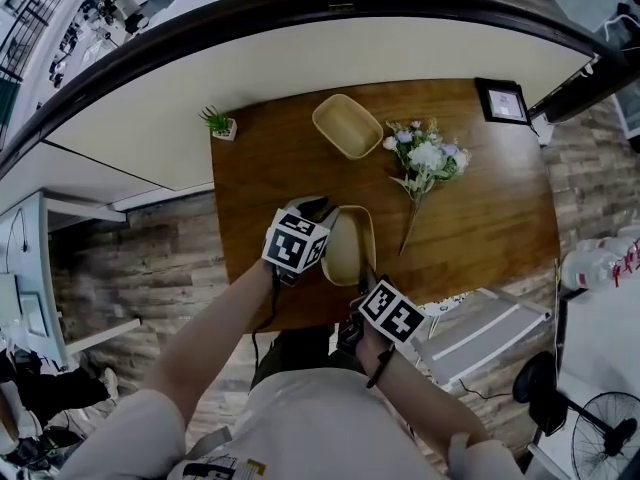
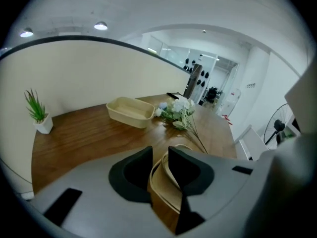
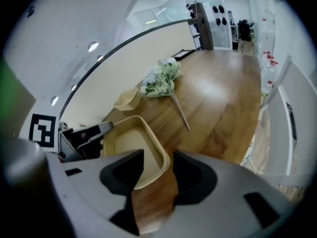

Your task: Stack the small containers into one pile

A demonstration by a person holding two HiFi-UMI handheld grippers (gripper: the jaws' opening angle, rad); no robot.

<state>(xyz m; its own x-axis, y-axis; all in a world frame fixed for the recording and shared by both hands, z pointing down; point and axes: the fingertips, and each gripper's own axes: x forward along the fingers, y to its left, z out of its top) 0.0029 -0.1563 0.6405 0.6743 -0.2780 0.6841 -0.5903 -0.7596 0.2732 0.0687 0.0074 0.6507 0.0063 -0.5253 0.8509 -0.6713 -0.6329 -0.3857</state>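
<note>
fingers of the left gripper (image 2: 160,155) stand narrowly apart astride the near container's (image 1: 350,248) rim, loose rather than pinching. those of the right gripper (image 3: 157,165) are wider, with a corner of the same rim between them, untouched. that container sits near the counter's (image 1: 480,208) front edge, and the far container (image 1: 347,125) lies well apart, by the flowers (image 1: 425,158). i'd draw both grippers straight back without nudging, then fetch the far one.

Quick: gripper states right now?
Left gripper: open, near container rim between its jaws.
Right gripper: open, that container's corner between its jaws.
</note>
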